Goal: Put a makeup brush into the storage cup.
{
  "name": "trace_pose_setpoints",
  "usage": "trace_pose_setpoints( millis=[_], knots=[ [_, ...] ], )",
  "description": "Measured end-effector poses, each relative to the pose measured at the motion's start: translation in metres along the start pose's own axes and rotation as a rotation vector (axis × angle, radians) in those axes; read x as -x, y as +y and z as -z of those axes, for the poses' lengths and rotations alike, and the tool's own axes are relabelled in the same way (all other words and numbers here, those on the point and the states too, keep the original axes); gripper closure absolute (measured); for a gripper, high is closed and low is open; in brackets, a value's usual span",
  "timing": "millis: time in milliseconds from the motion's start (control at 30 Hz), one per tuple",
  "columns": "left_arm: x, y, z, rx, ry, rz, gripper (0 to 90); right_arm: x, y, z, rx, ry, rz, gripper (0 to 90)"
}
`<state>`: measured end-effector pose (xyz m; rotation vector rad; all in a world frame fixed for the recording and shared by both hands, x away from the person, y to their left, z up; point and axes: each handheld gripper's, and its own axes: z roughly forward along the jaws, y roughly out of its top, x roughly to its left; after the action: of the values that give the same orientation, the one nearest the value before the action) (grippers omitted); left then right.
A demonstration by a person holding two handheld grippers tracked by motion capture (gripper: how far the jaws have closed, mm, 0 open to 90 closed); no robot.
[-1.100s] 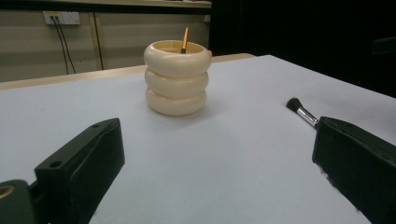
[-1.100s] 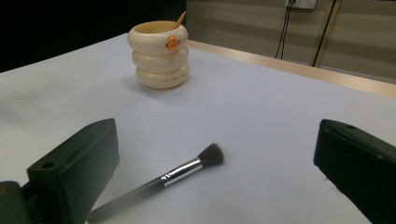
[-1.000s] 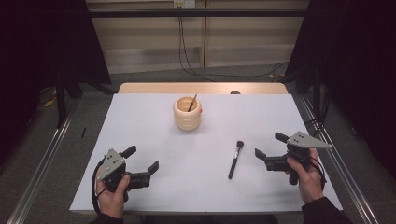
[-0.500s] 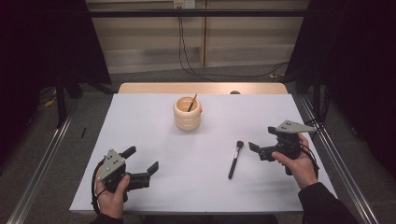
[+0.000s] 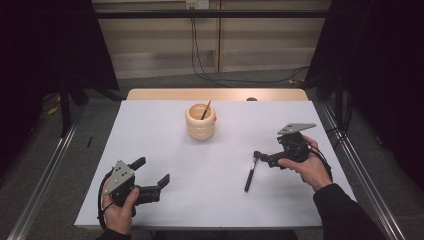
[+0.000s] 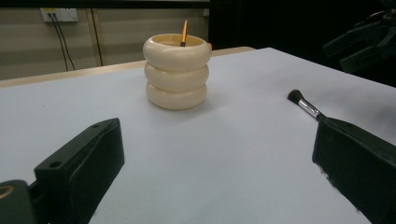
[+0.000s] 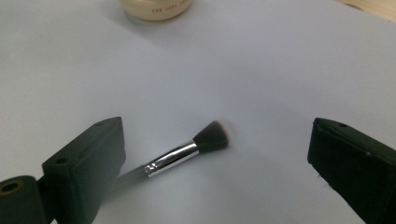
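A black makeup brush lies on the white table, bristles pointing away from me. In the right gripper view the brush lies between the wide-apart jaws, with its handle running under the left jaw. My right gripper is open and hovers at the bristle end. A cream ribbed holder stands mid-table at the back with a thin orange stick in it. My left gripper rests open and empty near the front left, facing the holder and the brush.
The white sheet covers the table, and a strip of bare wood runs along the far edge. A small dark object sits on that strip. Metal rails flank the table on the floor.
My right gripper has moved forward and to the left, from the table's right side to the brush's bristle end. The left gripper, the brush and the holder have stayed put.
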<state>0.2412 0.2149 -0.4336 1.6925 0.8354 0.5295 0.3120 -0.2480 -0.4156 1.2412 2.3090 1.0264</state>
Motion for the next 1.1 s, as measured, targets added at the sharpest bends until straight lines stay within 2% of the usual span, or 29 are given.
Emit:
trace_pose_setpoints(
  millis=[67, 267, 433, 467, 667, 767, 867, 900, 1000, 1033, 1100],
  knots=[
    [-0.001, 0.0, 0.0, 0.002, -0.004, 0.003, 2.1, 0.001, 0.001, -0.005, -0.022, 0.008, 0.008, 4.0],
    [-0.001, 0.0, -0.001, 0.002, -0.003, 0.004, 2.1, 0.002, 0.006, -0.015, -0.095, 0.02, -0.009, 5.5],
    [-0.001, 0.0, -0.001, 0.003, -0.001, 0.003, 2.1, 0.002, 0.013, -0.023, -0.203, 0.03, -0.032, 8.0],
    [-0.002, 0.0, -0.001, 0.001, -0.001, 0.001, 2.1, 0.003, 0.014, -0.025, -0.211, 0.035, -0.027, 9.1],
    [-0.002, 0.0, -0.002, -0.009, -0.002, -0.003, 2.1, 0.002, 0.017, -0.036, -0.326, 0.057, -0.07, 12.0],
    [-0.002, -0.001, -0.003, -0.013, -0.003, -0.003, 2.1, 0.003, 0.018, -0.044, -0.368, 0.065, -0.069, 15.1],
    [-0.004, -0.001, -0.002, -0.002, -0.026, 0.024, 2.1, 0.003, 0.019, -0.05, -0.415, 0.068, -0.108, 15.4],
    [-0.003, -0.001, -0.002, -0.01, 0.002, -0.001, 2.2, 0.003, 0.019, -0.052, -0.416, 0.066, -0.103, 15.5],
    [-0.003, -0.001, -0.003, -0.008, -0.023, 0.01, 2.1, 0.0, 0.02, -0.056, -0.437, 0.057, -0.118, 18.4],
    [-0.003, -0.001, -0.002, -0.013, -0.012, 0.0, 2.1, -0.001, 0.02, -0.057, -0.451, 0.061, -0.125, 19.3],
    [-0.003, -0.001, -0.002, -0.009, -0.01, 0.01, 2.1, -0.002, 0.02, -0.061, -0.459, 0.059, -0.126, 21.2]
  ],
)
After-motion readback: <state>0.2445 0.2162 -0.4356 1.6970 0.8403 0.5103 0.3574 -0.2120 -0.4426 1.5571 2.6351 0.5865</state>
